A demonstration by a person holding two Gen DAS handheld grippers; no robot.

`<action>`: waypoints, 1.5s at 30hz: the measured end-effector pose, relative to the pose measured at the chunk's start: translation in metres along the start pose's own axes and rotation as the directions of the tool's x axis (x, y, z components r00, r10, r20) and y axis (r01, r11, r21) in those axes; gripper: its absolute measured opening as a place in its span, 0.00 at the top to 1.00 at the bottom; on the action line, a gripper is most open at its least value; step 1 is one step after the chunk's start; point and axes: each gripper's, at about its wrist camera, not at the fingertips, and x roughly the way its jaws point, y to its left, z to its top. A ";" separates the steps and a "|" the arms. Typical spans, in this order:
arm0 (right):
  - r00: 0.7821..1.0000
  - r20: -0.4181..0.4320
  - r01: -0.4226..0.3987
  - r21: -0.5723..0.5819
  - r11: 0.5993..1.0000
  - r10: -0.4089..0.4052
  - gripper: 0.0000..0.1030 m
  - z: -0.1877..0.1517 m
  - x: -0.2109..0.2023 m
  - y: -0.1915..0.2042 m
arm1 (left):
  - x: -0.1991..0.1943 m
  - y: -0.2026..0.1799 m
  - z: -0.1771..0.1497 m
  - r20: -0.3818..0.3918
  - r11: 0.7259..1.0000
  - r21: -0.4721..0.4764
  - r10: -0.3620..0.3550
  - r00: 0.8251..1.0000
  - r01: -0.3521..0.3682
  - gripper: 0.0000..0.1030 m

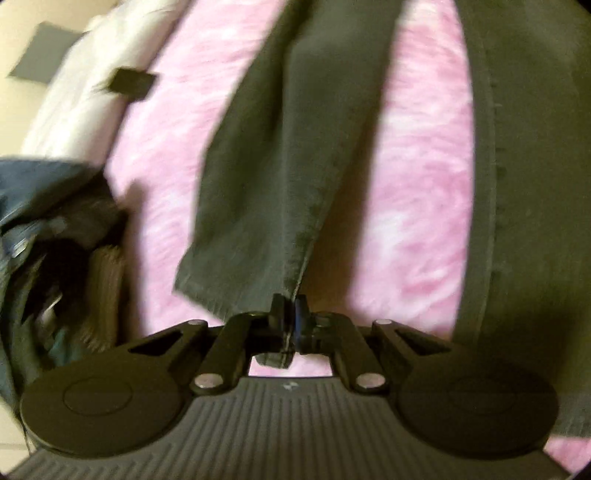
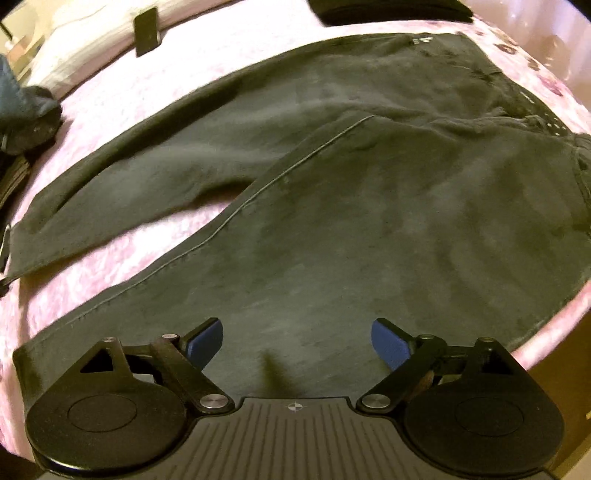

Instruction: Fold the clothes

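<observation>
Pink fuzzy bed blanket [image 2: 110, 258] carries dark grey-green cloth trousers [image 2: 369, 221], legs spread apart, unfolded. Left gripper [image 1: 290, 321] fingers pinch one hem; right gripper [image 2: 297, 343] fingers gape wide above the other leg.

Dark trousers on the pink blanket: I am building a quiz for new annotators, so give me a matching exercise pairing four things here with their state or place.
Things:
1. left gripper
2. right gripper
3. dark trousers
4. small dark rectangular object

States or places:
A. open, hovering over a trouser leg
B. spread on the pink blanket, legs apart
C. shut on a leg hem
D. lying at the edge of the white bedding

Pairs: 1-C, 2-A, 3-B, 4-D
</observation>
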 end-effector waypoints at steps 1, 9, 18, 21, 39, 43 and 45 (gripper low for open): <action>1.000 0.006 0.001 0.003 1.000 -0.001 0.12 0.001 -0.003 -0.002 | -0.001 -0.001 -0.004 -0.007 1.000 0.003 -0.003 1.000 0.003 0.97; 0.998 0.055 0.009 0.029 1.000 -0.011 0.12 0.013 -0.023 -0.016 | -0.002 -0.012 0.007 -0.055 0.998 -0.038 -0.054 0.997 0.052 0.89; 0.983 0.177 0.059 -0.018 0.998 -0.055 0.12 0.074 -0.056 -0.087 | -0.035 0.025 0.115 0.074 0.967 -0.235 -0.086 0.994 0.101 0.69; 0.977 0.202 0.076 -0.054 0.996 -0.064 0.12 0.122 -0.049 -0.132 | -0.026 0.020 0.192 0.126 0.959 -0.243 -0.115 0.985 0.144 0.62; 0.985 -0.021 -0.171 -0.258 0.951 0.172 0.95 0.253 0.066 -0.297 | -0.015 -0.147 0.570 0.304 0.814 0.003 -0.554 0.775 0.581 0.60; 0.984 0.077 -0.117 -0.386 0.915 0.158 1.00 0.269 0.027 -0.305 | -0.014 -0.166 0.596 0.311 0.794 0.038 -0.587 0.748 0.607 0.60; 0.983 0.067 -0.130 -0.406 0.905 0.171 1.00 0.277 0.030 -0.310 | -0.010 -0.174 0.606 0.312 0.787 0.047 -0.597 0.739 0.615 0.60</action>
